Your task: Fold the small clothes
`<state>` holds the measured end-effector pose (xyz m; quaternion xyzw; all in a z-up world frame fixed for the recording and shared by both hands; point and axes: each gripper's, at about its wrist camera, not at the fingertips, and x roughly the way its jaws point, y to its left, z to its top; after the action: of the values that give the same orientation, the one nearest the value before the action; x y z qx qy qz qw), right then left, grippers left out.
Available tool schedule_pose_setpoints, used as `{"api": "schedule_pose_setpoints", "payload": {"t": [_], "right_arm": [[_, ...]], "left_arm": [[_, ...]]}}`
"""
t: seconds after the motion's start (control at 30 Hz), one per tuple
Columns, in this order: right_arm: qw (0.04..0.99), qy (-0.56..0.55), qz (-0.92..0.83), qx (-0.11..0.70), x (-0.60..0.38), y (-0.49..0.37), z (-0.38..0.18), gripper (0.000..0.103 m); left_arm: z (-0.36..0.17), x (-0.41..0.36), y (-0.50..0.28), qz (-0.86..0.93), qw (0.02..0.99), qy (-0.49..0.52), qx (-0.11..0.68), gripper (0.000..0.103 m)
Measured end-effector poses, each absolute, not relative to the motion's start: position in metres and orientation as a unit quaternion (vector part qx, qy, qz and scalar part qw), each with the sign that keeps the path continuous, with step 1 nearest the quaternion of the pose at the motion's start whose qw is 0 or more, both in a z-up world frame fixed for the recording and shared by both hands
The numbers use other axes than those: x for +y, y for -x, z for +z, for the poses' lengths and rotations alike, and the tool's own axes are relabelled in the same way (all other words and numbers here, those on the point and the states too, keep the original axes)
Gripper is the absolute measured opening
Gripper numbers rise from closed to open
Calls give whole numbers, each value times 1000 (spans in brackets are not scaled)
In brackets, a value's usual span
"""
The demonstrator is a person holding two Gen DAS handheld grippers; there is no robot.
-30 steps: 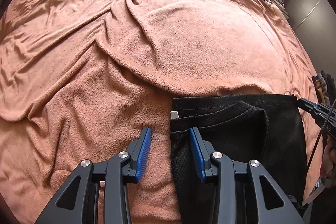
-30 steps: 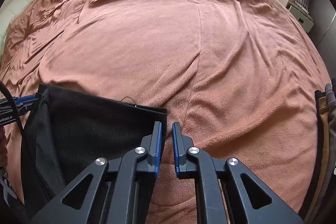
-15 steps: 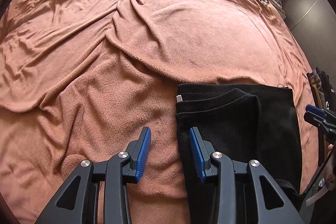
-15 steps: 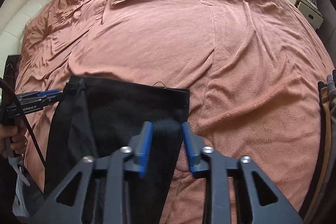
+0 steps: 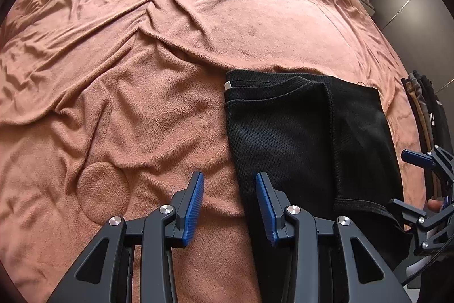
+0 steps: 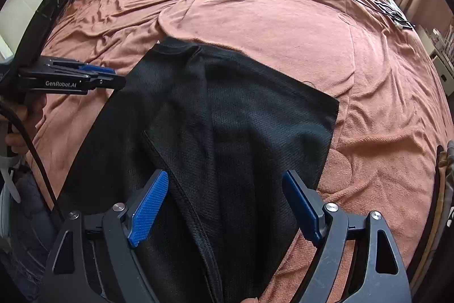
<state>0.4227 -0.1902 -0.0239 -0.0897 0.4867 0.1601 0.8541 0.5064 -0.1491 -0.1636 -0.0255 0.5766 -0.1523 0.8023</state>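
My left gripper (image 5: pixel 229 199) hangs part-spread over the rust-pink blanket (image 5: pixel 136 93), gripping nothing; the folded black mesh garment (image 5: pixel 298 138) lies just right of it. My right gripper (image 6: pixel 225 203) has just been opening, spread above the garment without touching.

The black garment (image 6: pixel 227 132) runs off the bottom edge of the right wrist view, its near end hidden behind the right tool (image 6: pixel 224 200); the dark items (image 5: pixel 425 110) at the bed's right edge are cut off, too unclear to identify
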Motion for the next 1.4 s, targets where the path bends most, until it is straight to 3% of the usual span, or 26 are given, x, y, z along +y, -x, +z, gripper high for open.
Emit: {"api": "schedule_pose_setpoints", "payload": {"t": [0.4, 0.77, 1.1, 1.4], "right_arm": [[828, 170, 166, 509, -154, -426, -50, 85], [839, 170, 101, 507, -168, -459, -52, 85], [864, 101, -16, 494, -208, -478, -52, 85], [875, 19, -11, 484, -239, -462, -38, 85]], "left_arm": [[-174, -156, -505, -148, 799, 9, 583, 40], [-177, -152, -506, -153, 797, 23, 584, 40], [-176, -151, -505, -152, 798, 29, 582, 40], [-162, -139, -507, -151, 802, 59, 575, 40]]}}
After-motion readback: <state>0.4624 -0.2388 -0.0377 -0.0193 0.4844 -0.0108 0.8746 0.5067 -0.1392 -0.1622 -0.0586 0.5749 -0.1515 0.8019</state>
